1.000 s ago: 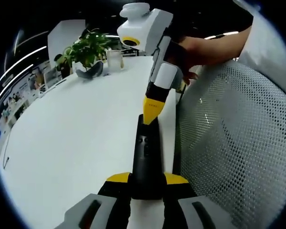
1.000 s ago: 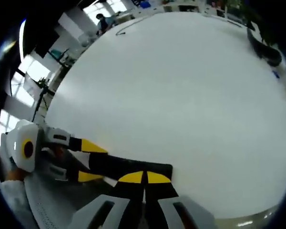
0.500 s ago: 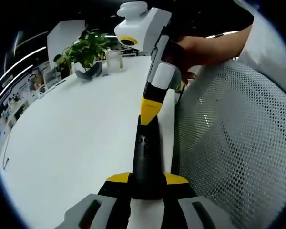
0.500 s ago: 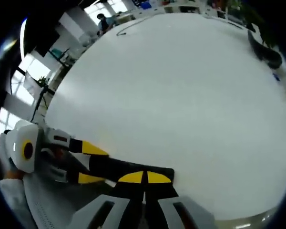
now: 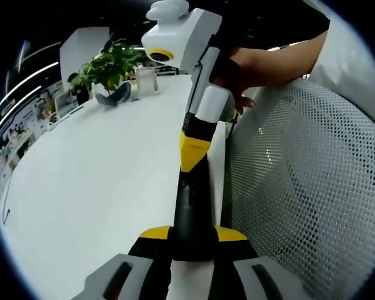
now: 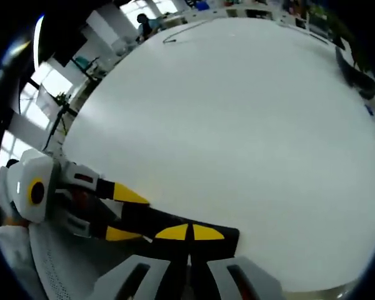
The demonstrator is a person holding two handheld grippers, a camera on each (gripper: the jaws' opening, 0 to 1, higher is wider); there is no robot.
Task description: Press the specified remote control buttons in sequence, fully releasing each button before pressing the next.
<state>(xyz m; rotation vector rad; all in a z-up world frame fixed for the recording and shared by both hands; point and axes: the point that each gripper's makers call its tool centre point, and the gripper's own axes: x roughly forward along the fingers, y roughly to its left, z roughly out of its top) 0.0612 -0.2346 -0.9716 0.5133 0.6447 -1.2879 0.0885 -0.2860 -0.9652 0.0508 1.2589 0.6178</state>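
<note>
White surface: the table (image 5: 94, 181) is a broad, pale top, also seen in the right gripper view (image 6: 237, 125); it carries the remote along its near edge.
Mesh chair: a white perforated chair back (image 5: 300, 187) stands just beside the table edge, on the side of the remote away from the open tabletop.
Person: a bare forearm and a hand (image 5: 256, 62) reach in above the chair and grip the body of the right gripper.
Plant: a leafy green plant (image 5: 109, 62) stands at the far end of the table, well apart from the remote, with a clear cup (image 5: 147, 80) just beside it and a dark curved object (image 5: 112, 95) in front of it.
Remote: the black remote control (image 5: 190, 206) lies lengthwise along the table edge; in the right gripper view (image 6: 169, 222) it runs across the bottom of the picture.
Left gripper: the left gripper (image 5: 192, 235) has its yellow-tipped fingers pinching the near end of the remote from both sides; in the right gripper view (image 6: 128, 215) it comes in from the left, again with the remote between its tips.
Right gripper: the right gripper (image 5: 194, 150) comes down onto the far half of the remote, its yellow fingers pressed together into one point; its tips (image 6: 189, 232) touch the remote's top face.
</note>
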